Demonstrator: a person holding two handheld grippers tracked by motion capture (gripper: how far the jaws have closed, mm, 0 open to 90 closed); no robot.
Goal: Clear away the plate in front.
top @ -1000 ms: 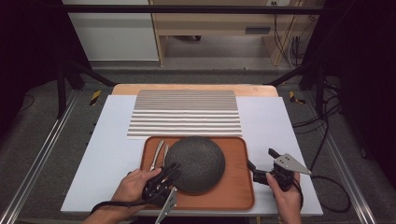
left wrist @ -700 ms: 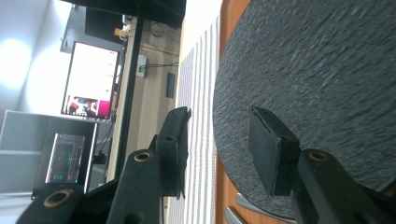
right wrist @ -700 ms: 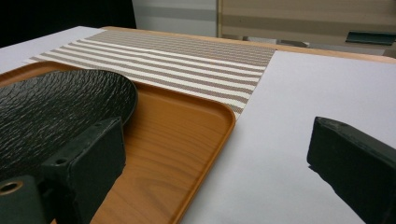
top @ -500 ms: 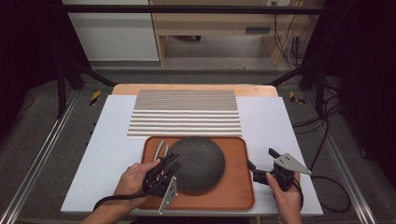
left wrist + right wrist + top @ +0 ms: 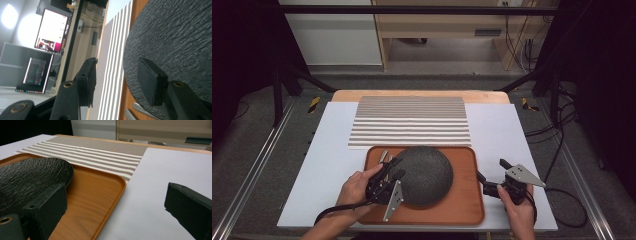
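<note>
A dark, rough-textured round plate point(image 5: 428, 174) point(image 5: 175, 37) point(image 5: 30, 177) lies on an orange-brown wooden tray point(image 5: 467, 202) point(image 5: 100, 195). Metal cutlery point(image 5: 383, 156) point(image 5: 140, 111) lies on the tray at the plate's left. My left gripper point(image 5: 398, 167) point(image 5: 117, 62) is rolled on its side at the plate's left rim. Its jaws have just been opening and the rim lies between them, with neither pad pressing on it. My right gripper point(image 5: 491, 169) point(image 5: 116, 187) stands open across the tray's right edge, one jaw over the tray and one over the table.
A brown-and-white striped placemat point(image 5: 409, 122) point(image 5: 100, 150) point(image 5: 112, 75) lies just behind the tray on the white table top point(image 5: 512, 130). The table's front edge runs close under the tray. Cables trail from both grippers toward the person.
The left gripper has moved a little away from the person onto the plate's left rim, and its jaws have spread wider. The right gripper has kept still.
</note>
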